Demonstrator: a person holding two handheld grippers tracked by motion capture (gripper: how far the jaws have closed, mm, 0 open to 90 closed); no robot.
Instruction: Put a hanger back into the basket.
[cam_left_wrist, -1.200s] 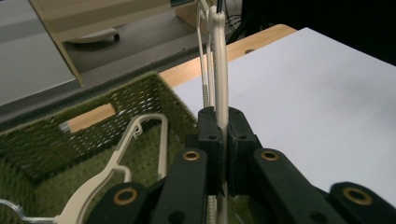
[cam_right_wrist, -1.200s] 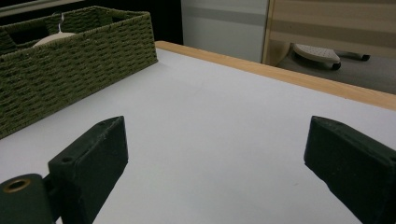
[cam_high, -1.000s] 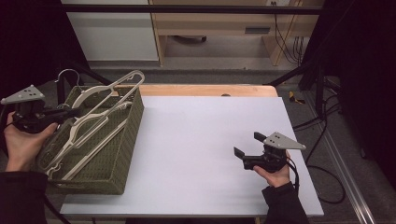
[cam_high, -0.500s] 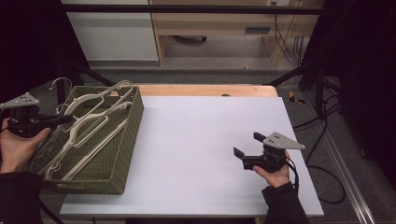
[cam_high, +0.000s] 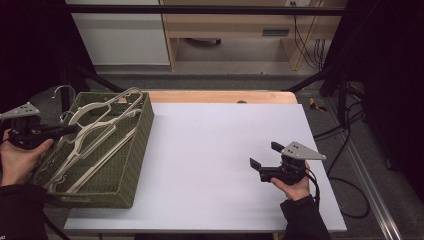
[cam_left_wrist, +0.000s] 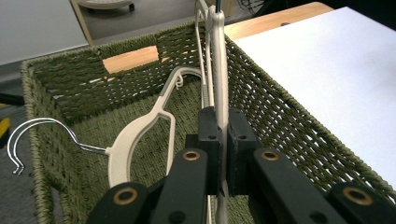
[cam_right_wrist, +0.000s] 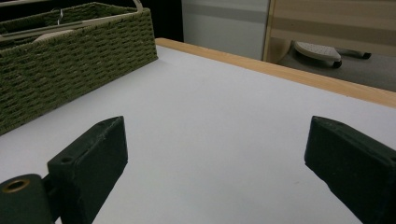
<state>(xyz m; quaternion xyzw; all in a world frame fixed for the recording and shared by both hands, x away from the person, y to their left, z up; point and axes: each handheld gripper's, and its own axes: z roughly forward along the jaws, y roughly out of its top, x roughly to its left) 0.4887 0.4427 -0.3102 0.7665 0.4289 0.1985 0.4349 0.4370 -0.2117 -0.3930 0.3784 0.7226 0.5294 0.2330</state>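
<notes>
Table (cam_high: 210, 150), white-topped with a strip of bare wood along its far edge, is seen from above with most of its surface bare. Near its left edge a green woven basket (cam_high: 131, 165) is set, with a handle cut-out in its far wall, as the left gripper view shows. Several cream hangers (cam_high: 95, 145) are piled inside it, their long arms running lengthwise and some of their ends rising above the rim; how many there are cannot be counted with certainty from the overlapping bars. One cream hanger (cam_left_wrist: 217, 60) is clamped edge-on between the pads of the left gripper (cam_left_wrist: 223, 135), whose jaws are closed tight on its thin bar, just inside the wall nearest the white surface. Another hanger with a metal hook (cam_left_wrist: 28, 135) is seen lying lower in the basket, the hook reaching past the woven rim. The left gripper (cam_high: 67, 131) is held at the basket's left side by a hand (cam_high: 17, 160). The right gripper (cam_high: 264, 160) is held low over the right part of the table, well apart from the basket, its jaws spread wide with nothing between them.
</notes>
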